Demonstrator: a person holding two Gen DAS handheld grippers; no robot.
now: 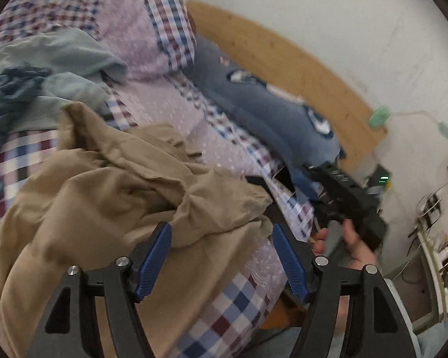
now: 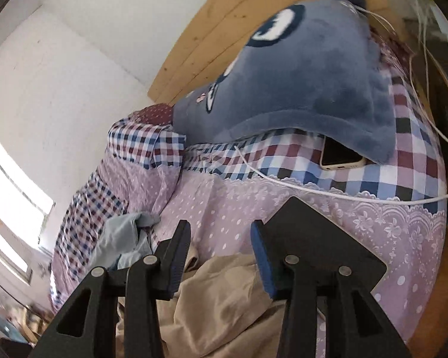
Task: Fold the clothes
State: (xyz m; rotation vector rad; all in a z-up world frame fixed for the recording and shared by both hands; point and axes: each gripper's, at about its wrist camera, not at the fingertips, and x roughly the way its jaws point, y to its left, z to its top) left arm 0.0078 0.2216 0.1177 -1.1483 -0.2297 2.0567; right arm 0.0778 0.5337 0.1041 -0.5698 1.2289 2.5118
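Observation:
A crumpled tan garment (image 1: 110, 197) lies on the bed, and its near edge shows in the right wrist view as tan garment (image 2: 224, 295). My left gripper (image 1: 221, 229) hovers over its right edge, jaws wide open, blue pads (image 1: 155, 256) not pressing on the cloth. My right gripper (image 2: 219, 232) stands open above the tan cloth's edge with nothing between its pads. In the left wrist view the right gripper (image 1: 280, 176) shows at the right, held by a hand (image 1: 352, 238). A light blue-grey garment (image 1: 68, 56) (image 2: 119, 238) and a dark teal one (image 1: 12, 89) lie farther back.
The bed has a lilac and checked cover (image 1: 152, 35) (image 2: 283, 208). A blue plush pillow (image 1: 268, 104) (image 2: 298, 89) leans at the wooden headboard (image 1: 283, 53) (image 2: 224, 29). A phone (image 2: 340, 158) sticks out from under the pillow, and a white cable (image 2: 313, 191) crosses the cover. Cluttered shelves (image 1: 433, 238) stand at right.

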